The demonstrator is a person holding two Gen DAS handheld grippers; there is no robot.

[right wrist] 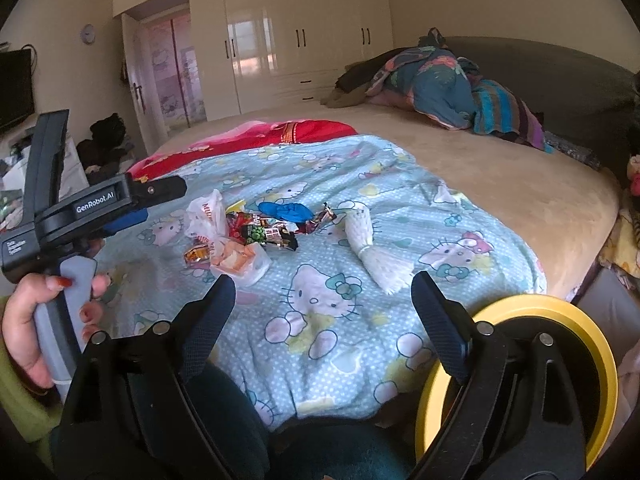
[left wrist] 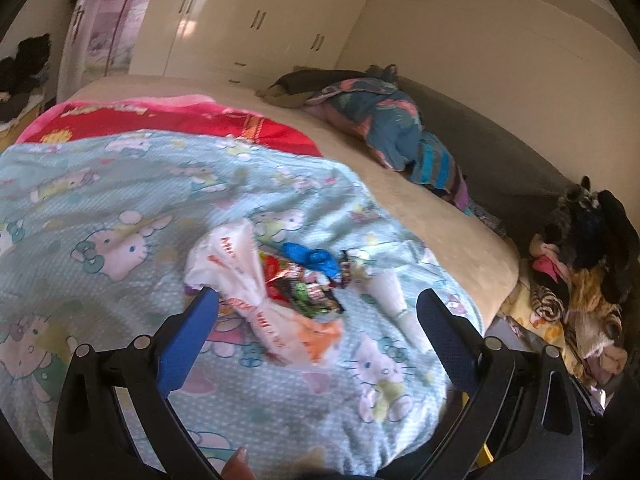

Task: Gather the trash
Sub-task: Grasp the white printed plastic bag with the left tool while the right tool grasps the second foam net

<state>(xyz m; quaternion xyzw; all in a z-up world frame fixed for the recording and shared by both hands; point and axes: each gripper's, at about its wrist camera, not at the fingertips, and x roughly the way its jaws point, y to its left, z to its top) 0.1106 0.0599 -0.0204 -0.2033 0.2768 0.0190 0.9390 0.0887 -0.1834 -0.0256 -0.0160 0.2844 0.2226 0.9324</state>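
The trash lay in a loose heap on the pale blue cartoon-cat blanket (right wrist: 320, 300) spread over the near part of the bed (right wrist: 520, 200). At the left of the heap was a crumpled white plastic bag (left wrist: 240, 280) with orange-red lettering, its mouth slack; what it held could not be made out, though something orange showed at its lower end. Beside it sat a cluster of shiny snack wrappers (right wrist: 260, 234) in red, green and black, touching the bag. A crumpled blue glove (right wrist: 286, 212) lay just behind the wrappers, and a white foam net sleeve (right wrist: 366, 246) lay a little apart to the right, tied near its middle.

The left gripper (left wrist: 318, 300) hung over the heap with its fingers spread wide; the bag and wrappers sat between them, and the left fingertip's blue pad (left wrist: 188, 340) seemed to be just at the bag's edge, though blur made contact hard to judge. A person's hand (right wrist: 36, 320) held its grey handle.

The right gripper (right wrist: 322, 288) hovered nearer the bed's edge, its fingers also spread with nothing between them, only blanket beyond. A round yellow-rimmed bin (right wrist: 572, 344) stood low beside the bed, behind the right finger; its inside was hidden.
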